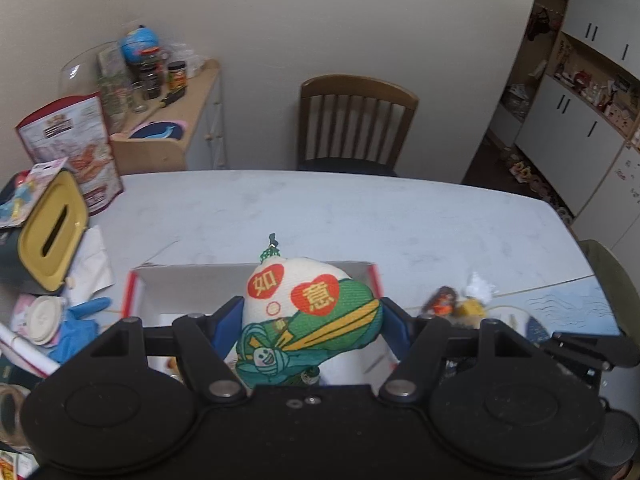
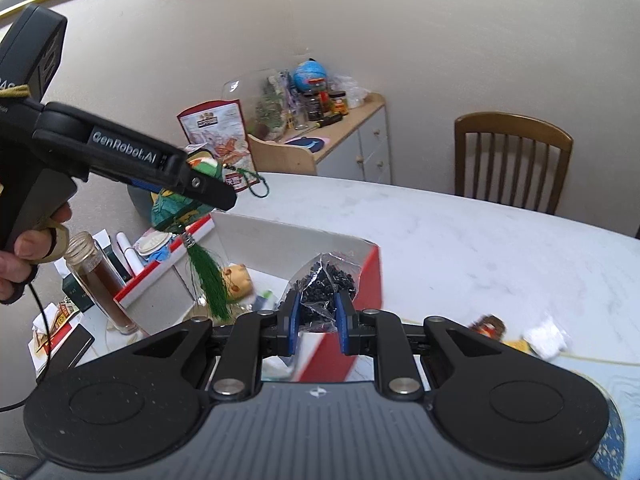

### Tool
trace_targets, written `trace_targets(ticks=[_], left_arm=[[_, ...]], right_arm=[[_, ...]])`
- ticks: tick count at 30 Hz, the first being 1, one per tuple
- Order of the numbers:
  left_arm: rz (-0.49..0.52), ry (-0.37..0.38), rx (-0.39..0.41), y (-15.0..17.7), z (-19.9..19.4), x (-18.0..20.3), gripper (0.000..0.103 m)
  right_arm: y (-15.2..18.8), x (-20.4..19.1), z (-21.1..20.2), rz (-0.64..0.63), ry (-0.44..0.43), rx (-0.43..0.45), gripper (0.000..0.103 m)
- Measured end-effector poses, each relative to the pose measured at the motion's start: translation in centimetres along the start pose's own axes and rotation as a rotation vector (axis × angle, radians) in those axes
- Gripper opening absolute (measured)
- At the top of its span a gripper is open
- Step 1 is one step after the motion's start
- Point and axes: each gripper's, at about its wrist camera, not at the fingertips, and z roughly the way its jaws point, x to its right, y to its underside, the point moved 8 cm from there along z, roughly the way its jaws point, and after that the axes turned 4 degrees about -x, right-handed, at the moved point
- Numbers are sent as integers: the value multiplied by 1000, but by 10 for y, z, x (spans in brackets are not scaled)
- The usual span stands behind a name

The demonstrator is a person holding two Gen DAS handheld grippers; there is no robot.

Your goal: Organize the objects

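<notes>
My left gripper (image 1: 310,312) is shut on a stuffed fabric charm (image 1: 308,312), cream and green with two red hearts, held above the open white box with red edges (image 1: 256,276). From the right wrist view the same charm (image 2: 176,204) hangs under the left gripper (image 2: 196,184), its green tassel (image 2: 210,280) dangling into the box (image 2: 280,236). My right gripper (image 2: 318,316) is shut on a clear bag of small black rings (image 2: 324,284), held over the box's near right corner. A small yellow-headed doll (image 2: 238,276) lies inside the box.
A yellow-lidded tissue box (image 1: 52,228), a blue glove (image 1: 80,328) and packets crowd the table's left. A jar of brown liquid (image 2: 100,280) stands left of the box. Small trinkets (image 1: 460,302) and a white wad (image 2: 546,338) lie to the right. A wooden chair (image 1: 352,120) stands beyond the table.
</notes>
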Motion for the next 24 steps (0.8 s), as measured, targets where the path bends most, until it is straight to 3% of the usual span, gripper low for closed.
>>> trace_targets(ticks=[13,24], left_arm=[[25,-105,-78,24,27,-66,70],[86,-151,-164,55,68,-80,70]], right_arm=[[-19,-31,78,-30,17,-69,18],[-14,-26,147,21,67,-177,18]])
